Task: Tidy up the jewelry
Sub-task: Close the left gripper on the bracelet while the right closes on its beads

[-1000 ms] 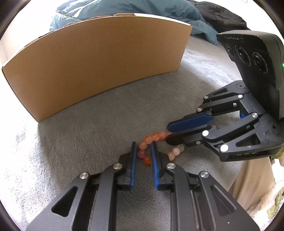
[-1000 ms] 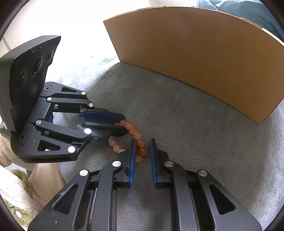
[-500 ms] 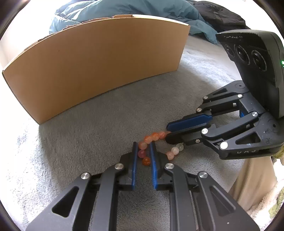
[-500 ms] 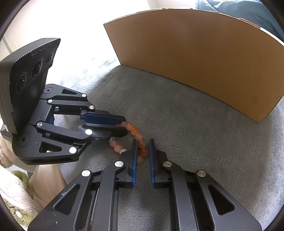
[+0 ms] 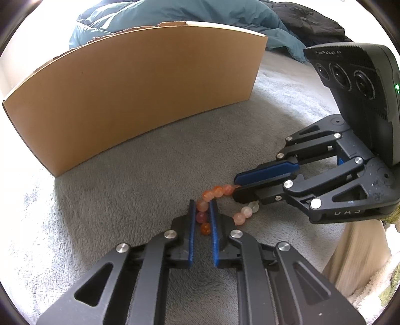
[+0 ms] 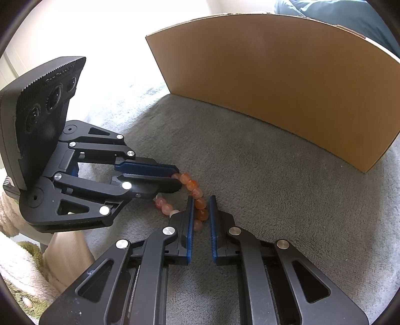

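Bracelet (image 5: 220, 191) pinched by left gripper (image 5: 203, 217) and, seemingly, right gripper (image 6: 200, 210); lift both together, evenly, toward box (image 5: 140, 87).

A soft grey fleece-like surface (image 5: 130, 195) filled the middle and lower part of both views, its nap showing faint brush marks. Strong daylight washed out the upper left of the right wrist view, bleaching the pile nearly white there. A rumpled teal-blue quilted blanket (image 5: 190, 12) lay along the top of the left wrist view, with a heap of black fabric (image 5: 310, 22) at the upper right beside it. At the lower left of the right wrist view sat a cream and olive shaggy textile (image 6: 22, 282), next to a beige ribbed cloth (image 6: 65, 255).
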`<state>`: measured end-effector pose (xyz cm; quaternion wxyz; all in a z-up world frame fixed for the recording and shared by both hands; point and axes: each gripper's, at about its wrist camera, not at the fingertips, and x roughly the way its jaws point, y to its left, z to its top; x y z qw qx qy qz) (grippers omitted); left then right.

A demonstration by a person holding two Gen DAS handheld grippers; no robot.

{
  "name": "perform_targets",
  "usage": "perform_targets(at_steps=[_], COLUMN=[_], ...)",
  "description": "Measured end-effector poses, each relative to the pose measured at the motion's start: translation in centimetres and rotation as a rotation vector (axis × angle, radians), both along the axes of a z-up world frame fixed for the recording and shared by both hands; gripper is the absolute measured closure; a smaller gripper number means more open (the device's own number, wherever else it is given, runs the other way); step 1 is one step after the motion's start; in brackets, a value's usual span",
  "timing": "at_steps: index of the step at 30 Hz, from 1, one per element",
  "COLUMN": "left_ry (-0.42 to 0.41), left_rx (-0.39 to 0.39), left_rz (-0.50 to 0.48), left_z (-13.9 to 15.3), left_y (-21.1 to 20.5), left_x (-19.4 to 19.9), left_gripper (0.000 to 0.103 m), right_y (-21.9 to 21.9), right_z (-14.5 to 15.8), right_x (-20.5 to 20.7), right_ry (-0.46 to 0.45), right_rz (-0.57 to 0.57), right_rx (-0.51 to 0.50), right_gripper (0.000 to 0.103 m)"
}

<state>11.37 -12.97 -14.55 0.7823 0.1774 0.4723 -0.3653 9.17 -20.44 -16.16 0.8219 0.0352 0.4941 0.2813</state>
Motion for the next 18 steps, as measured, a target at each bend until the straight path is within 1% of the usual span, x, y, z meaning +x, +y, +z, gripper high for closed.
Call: perform_targets(at_steps=[12, 18], left_ry=[-0.008, 0.018], left_rx=[-0.013, -0.015], left_rz=[-0.001, 0.005], left_z=[0.11, -0.03], left_y=[0.6, 0.63], left_x=[-0.03, 0.09], left_gripper=[0.094, 0.094], right_y=[-0.49, -0.36], right_z=[0.43, 0.33], right_x=[-0.31, -0.08], right_ry=[-0.013, 0.006], right_rz=[-0.001, 0.005], right_rx=[0.016, 0.008], right_gripper=[0.095, 0.094])
